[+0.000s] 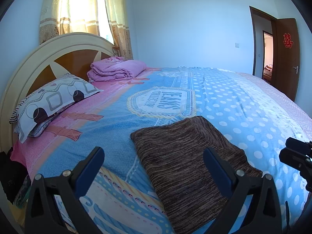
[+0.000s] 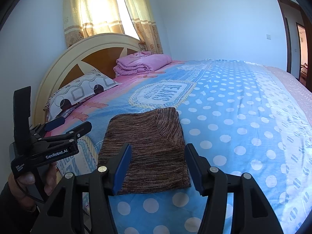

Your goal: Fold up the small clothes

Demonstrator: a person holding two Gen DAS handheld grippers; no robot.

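Pale blue walls close in a bedroom with yellow curtains (image 1: 78, 9) over a bright window and a brown door (image 1: 285, 58) standing open at the far right. Most of what I see is the bed (image 2: 243, 117), its cover blue with white dots, a pink band running along the headboard side. A cream and brown headboard (image 1: 48, 58) rises at the left edge, with a patterned pillow (image 1: 56, 99) lying against it and a folded pink blanket (image 1: 117, 69) at the far corner of that side.

The brown knitted garment (image 2: 148, 146) lies folded into a neat rectangle on the cover near the bed's near edge, flat, with one layer turned over on top of it.

My left gripper (image 1: 154, 167) hangs above the near edge with its jaws wide apart; nothing is between them, and the garment only shows past the right finger. In the right wrist view I see that same tool from the side at the left, my hand (image 2: 25, 183) wrapped around its handle.

My right gripper (image 2: 158, 167) hovers just before the garment's near edge, jaws parted about halfway, blue pads (image 2: 122, 169) clear of the cloth, gripping nothing.
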